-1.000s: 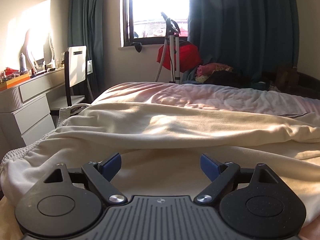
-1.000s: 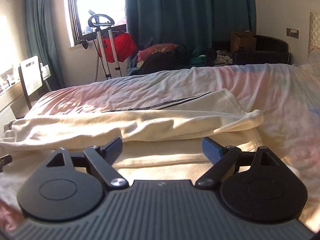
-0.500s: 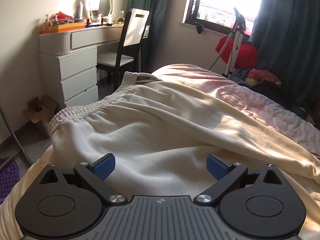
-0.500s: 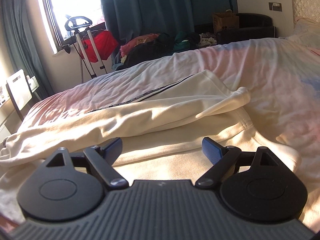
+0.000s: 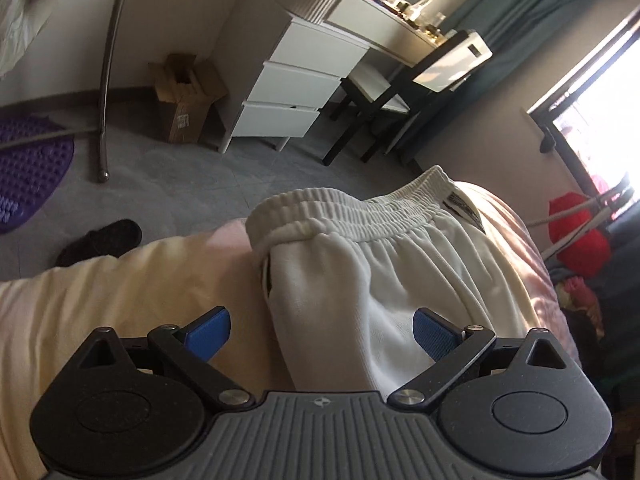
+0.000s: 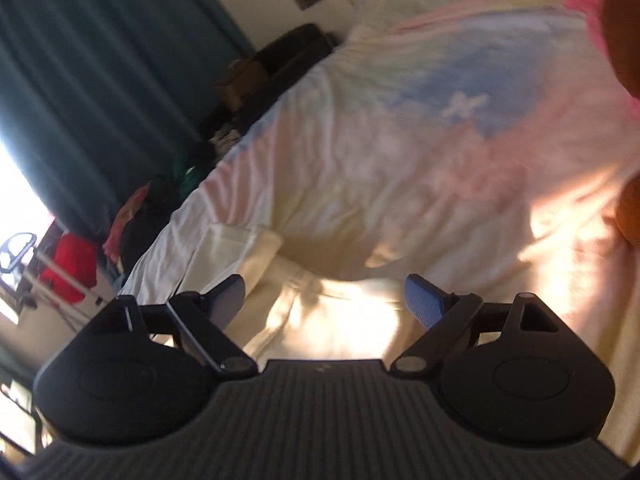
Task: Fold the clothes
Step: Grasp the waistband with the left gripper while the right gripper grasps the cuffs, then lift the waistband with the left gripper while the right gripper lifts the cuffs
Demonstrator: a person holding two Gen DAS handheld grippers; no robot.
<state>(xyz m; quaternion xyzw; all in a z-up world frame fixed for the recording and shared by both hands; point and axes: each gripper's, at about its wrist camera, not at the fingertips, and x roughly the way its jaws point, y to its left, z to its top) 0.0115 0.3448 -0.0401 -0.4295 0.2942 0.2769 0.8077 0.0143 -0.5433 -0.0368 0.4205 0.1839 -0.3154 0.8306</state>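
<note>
The cream-white fleece trousers with an elastic waistband (image 5: pixel 360 264) lie on the pastel bed (image 6: pixel 400 168), directly under both wide-spread claws: left claw (image 5: pixel 322 330), right claw (image 6: pixel 324 300).

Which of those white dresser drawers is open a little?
The bottom drawer of the white dresser: its front sits slightly ajar and crooked, while the two above are flush.

No lettering can be read anywhere. The black label (image 5: pixel 464 208) at the waistband of the white trousers (image 5: pixel 360 264) carries print too small to make out (likewise the sticker on the cardboard box (image 5: pixel 182 114)).
</note>
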